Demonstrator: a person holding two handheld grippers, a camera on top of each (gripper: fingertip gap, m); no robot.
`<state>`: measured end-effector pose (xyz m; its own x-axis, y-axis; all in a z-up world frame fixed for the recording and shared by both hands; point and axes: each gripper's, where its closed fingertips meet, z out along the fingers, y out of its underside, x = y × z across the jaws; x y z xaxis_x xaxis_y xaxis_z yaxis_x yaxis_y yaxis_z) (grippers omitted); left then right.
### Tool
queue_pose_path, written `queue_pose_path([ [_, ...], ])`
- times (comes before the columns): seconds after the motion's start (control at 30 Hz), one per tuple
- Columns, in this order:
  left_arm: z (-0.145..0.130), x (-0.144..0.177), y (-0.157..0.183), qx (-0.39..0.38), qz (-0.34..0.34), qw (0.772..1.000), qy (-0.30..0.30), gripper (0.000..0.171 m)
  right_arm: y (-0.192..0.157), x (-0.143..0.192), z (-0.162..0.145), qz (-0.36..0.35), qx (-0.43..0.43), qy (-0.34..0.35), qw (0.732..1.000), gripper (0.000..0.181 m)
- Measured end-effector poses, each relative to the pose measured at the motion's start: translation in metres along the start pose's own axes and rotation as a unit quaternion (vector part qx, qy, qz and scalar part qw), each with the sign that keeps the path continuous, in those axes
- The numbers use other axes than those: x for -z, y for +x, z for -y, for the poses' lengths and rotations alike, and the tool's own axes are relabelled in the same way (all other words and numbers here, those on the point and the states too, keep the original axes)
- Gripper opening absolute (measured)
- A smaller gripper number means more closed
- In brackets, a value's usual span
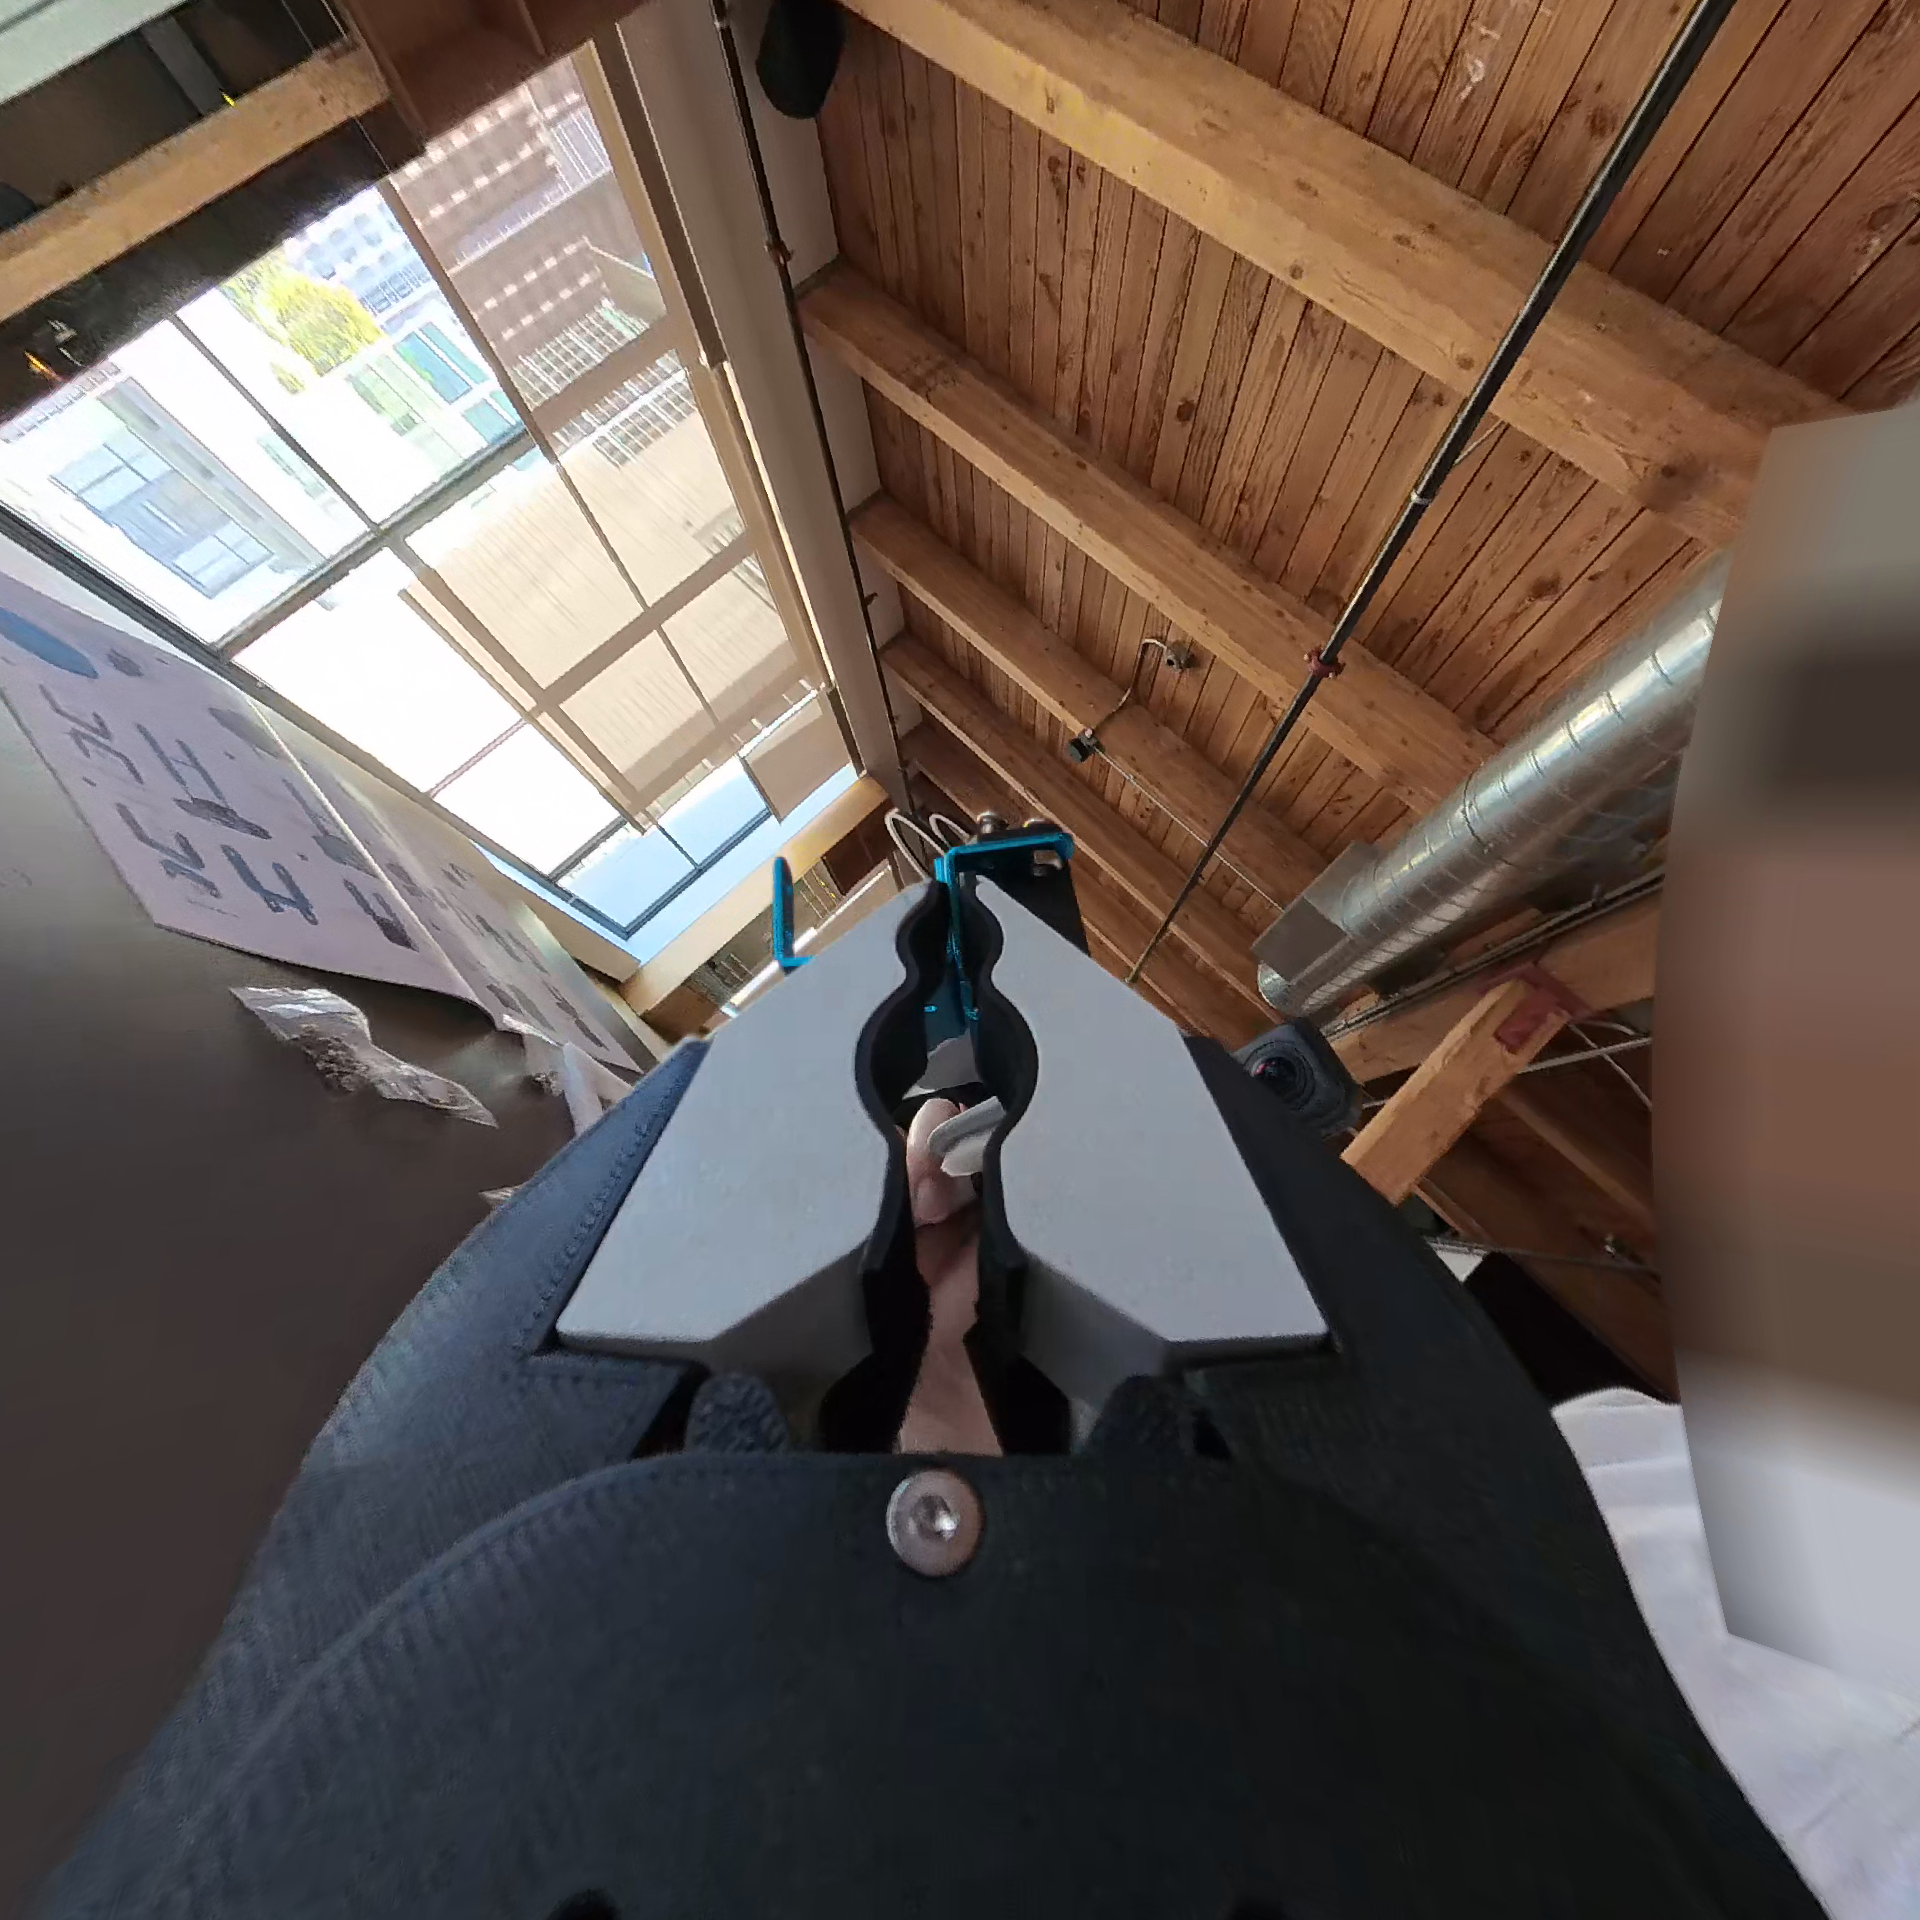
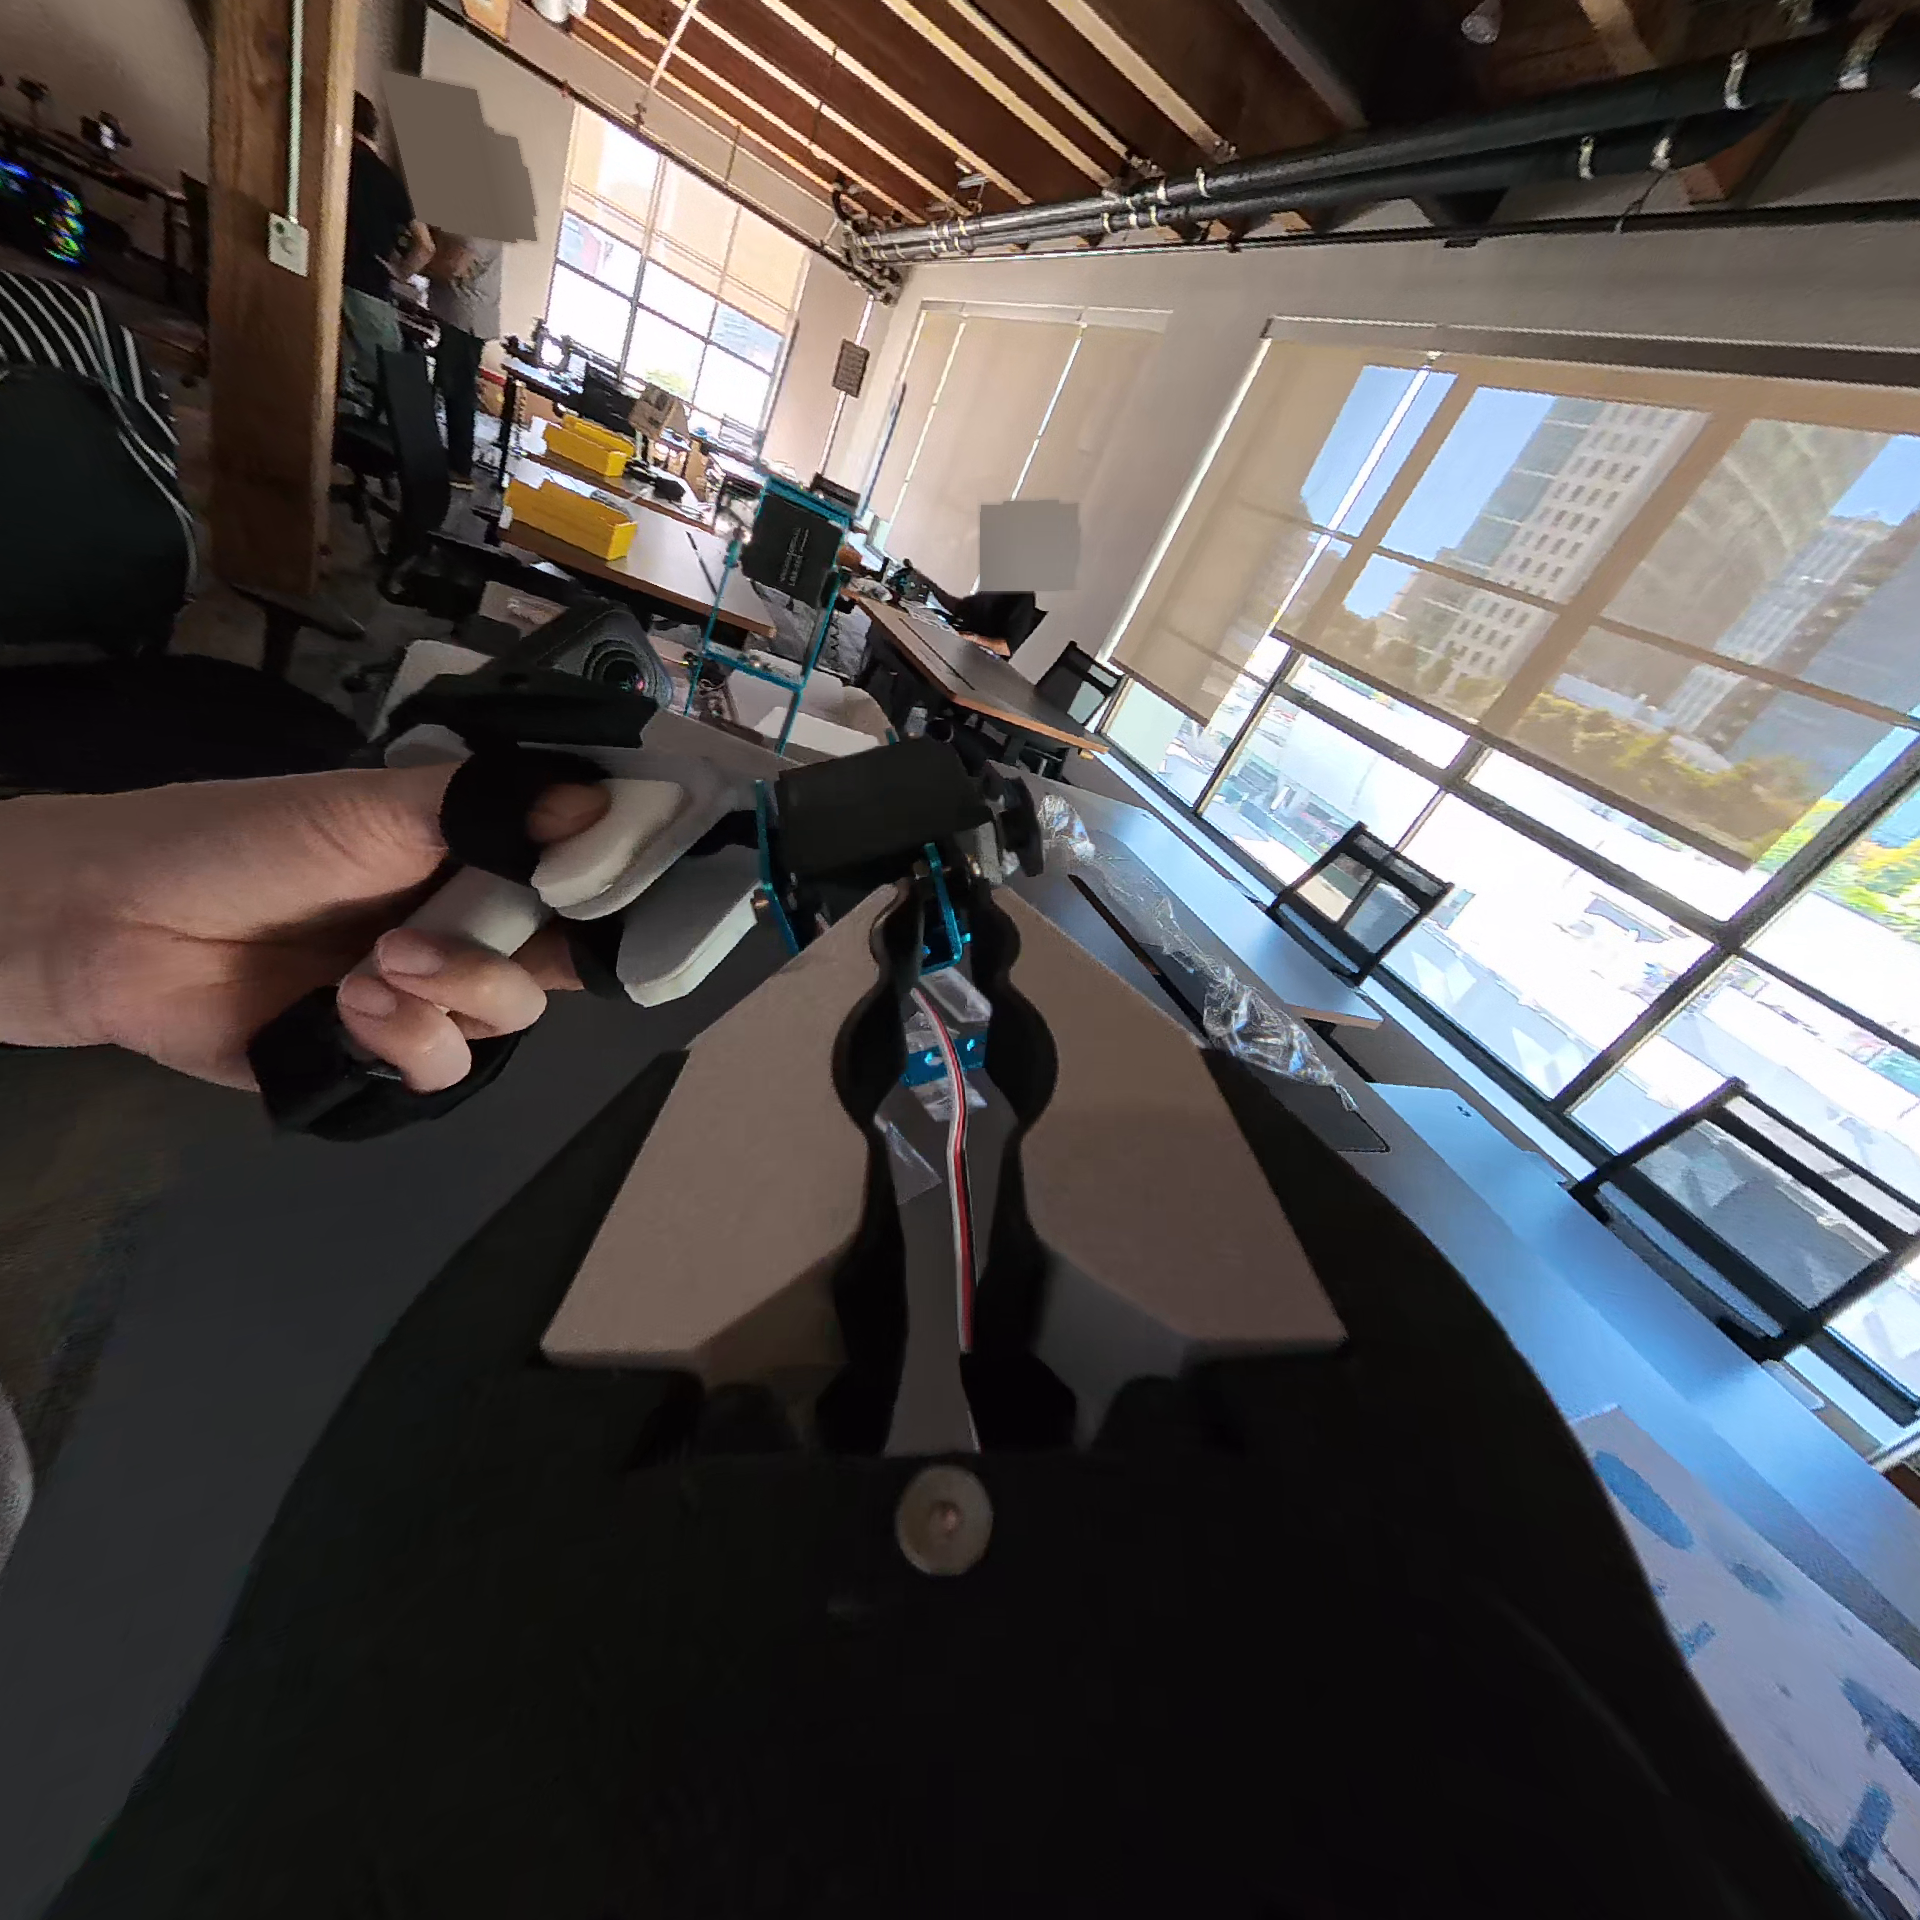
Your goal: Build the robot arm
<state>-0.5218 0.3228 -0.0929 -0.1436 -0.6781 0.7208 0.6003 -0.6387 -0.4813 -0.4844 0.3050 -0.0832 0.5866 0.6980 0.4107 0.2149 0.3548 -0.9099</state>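
**Both grippers closed on one blue bracket assembly, held off the table**

L gripper [image 1: 951,940] – seen tilted up toward the wood ceiling [image 1: 1299,343] and window [image 1: 416,582]. Fingers [image 1: 769,1164] nearly together; a blue metal bracket [image 1: 961,966] is pinched at the tips. A hand and pale trigger part of the other tool are glimpsed through the gap behind.

R gripper [image 2: 940,935] – fingers [image 2: 748,1164] likewise drawn in, clamped on the blue metal bracket [image 2: 940,935] w/ a red-white-black wire [image 2: 961,1174] running back btwn the fingers. A black servo block [image 2: 883,805] is attached to the bracket just above the tips.

In the right wrist view the left gripper [image 2: 717,790] is seen from the side, gripped by a bare hand [image 2: 208,914], its tip end meeting the servo block.

Surroundings – dark table [image 2: 1299,1195] below, crumpled clear plastic bags [image 2: 1247,1023] on it near the window side; white printed sheet [image 1: 229,810] lying at table edge. Silver duct [image 1: 1507,821] noted overhead
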Motion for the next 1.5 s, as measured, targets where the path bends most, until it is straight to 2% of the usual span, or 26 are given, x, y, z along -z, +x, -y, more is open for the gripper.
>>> queue_pose_path([
  [0.2,0.028,0.022,-0.012,-0.011,-0.017,0.999,-0.031,0.001,-0.014,-0.035,-0.006,-0.027,0.031,0.014,0.999,0.009],
  [0.33,0.033,0.029,-0.027,-0.021,-0.004,0.998,-0.054,0.0,-0.017,-0.046,-0.024,-0.003,-0.01,-0.025,1.0,0.01],
  [0.4,0.031,0.03,-0.037,-0.028,0.01,0.997,-0.07,0.0,-0.014,-0.046,-0.036,0.003,-0.047,-0.051,0.998,0.02],
  [0.47,0.026,0.033,-0.05,-0.07,0.038,0.993,-0.088,0.0,-0.015,-0.04,-0.047,0.019,-0.092,-0.07,0.993,0.026],
  [0.53,0.016,0.035,-0.063,-0.149,0.074,0.979,-0.122,0.0,-0.013,-0.032,-0.062,0.021,-0.141,-0.097,0.985,0.026],
  [0.63,-0.016,0.039,-0.078,-0.271,0.11,0.928,-0.232,0.0,-0.028,-0.022,-0.089,0.061,-0.231,-0.15,0.959,0.025],
  [0.73,-0.042,0.045,-0.088,-0.394,0.12,0.852,-0.324,0.0,-0.038,-0.016,-0.11,0.085,-0.285,-0.169,0.94,0.015],
  [0.83,-0.058,0.052,-0.099,-0.487,0.135,0.777,-0.376,0.0,-0.039,-0.013,-0.12,0.11,-0.353,-0.175,0.913,0.014],
  [0.9,-0.067,0.055,-0.104,-0.508,0.142,0.754,-0.391,0.001,-0.04,-0.012,-0.124,0.129,-0.384,-0.175,0.898,0.014],
  [1.0,-0.073,0.054,-0.109,-0.519,0.162,0.742,-0.392,0.001,-0.036,-0.012,-0.129,0.117,-0.375,-0.186,0.901,0.013],
  [1.1,-0.078,0.052,-0.108,-0.538,0.159,0.726,-0.398,0.001,-0.045,-0.012,-0.13,0.13,-0.299,-0.214,0.921,0.011],
  [1.2,-0.082,0.051,-0.107,-0.524,0.14,0.734,-0.409,0.001,-0.049,-0.011,-0.142,0.168,-0.195,-0.267,0.929,0.01],
  [1.27,-0.08,0.052,-0.108,-0.514,0.126,0.739,-0.418,0.001,-0.047,-0.013,-0.142,0.202,-0.157,-0.263,0.93,0.009],
  [1.37,-0.075,0.052,-0.111,-0.511,0.122,0.736,-0.427,0.001,-0.06,-0.01,-0.14,0.285,-0.22,-0.283,0.889,0.009],
  [1.5,-0.074,0.053,-0.112,-0.519,0.123,0.731,-0.424,0.001,-0.056,-0.015,-0.144,0.285,-0.264,-0.285,0.876,0.01],
])
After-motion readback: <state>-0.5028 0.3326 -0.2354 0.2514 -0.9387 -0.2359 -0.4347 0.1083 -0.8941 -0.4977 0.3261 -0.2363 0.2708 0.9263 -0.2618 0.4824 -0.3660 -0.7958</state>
